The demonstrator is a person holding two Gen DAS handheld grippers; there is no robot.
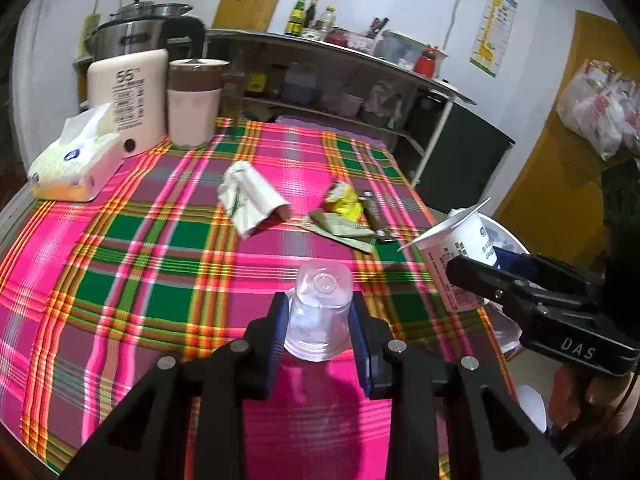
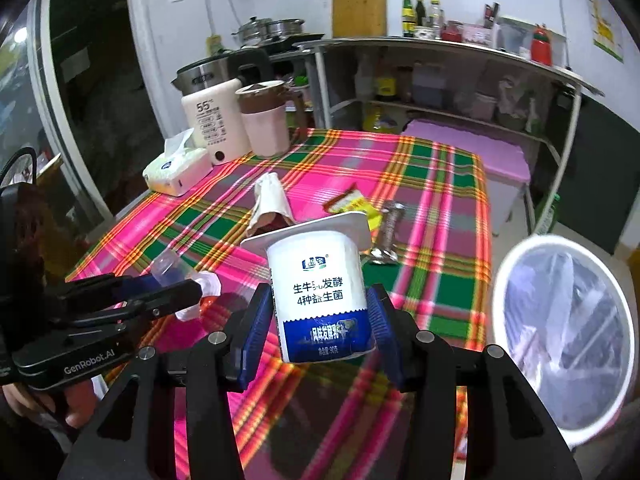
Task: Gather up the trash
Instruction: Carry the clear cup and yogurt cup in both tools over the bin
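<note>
Left tool (image 1: 318,312) clamps a clear plastic cup (image 1: 320,312); right tool (image 2: 320,316) clamps a yogurt cup (image 2: 320,292). Lined bin (image 2: 568,336) (right view only) beside tabletop (image 2: 440,216).

Left gripper (image 1: 319,322) tilts downward, blue pads pinching a clear plastic cup (image 1: 318,312). Right gripper (image 2: 320,334) angles down too, clamped on a yogurt cup (image 2: 318,288). Bare fingers (image 2: 78,414) wrap the left handle.

Clear, glossy plastic cup (image 1: 319,312); smooth white plastic yogurt pot (image 2: 320,288) with printed label; woven plaid cloth tablecloth (image 1: 160,280), matt; crumpled paper wrapper (image 1: 250,196); polished metal kettle (image 1: 136,36); matt black gripper bodies.
</note>
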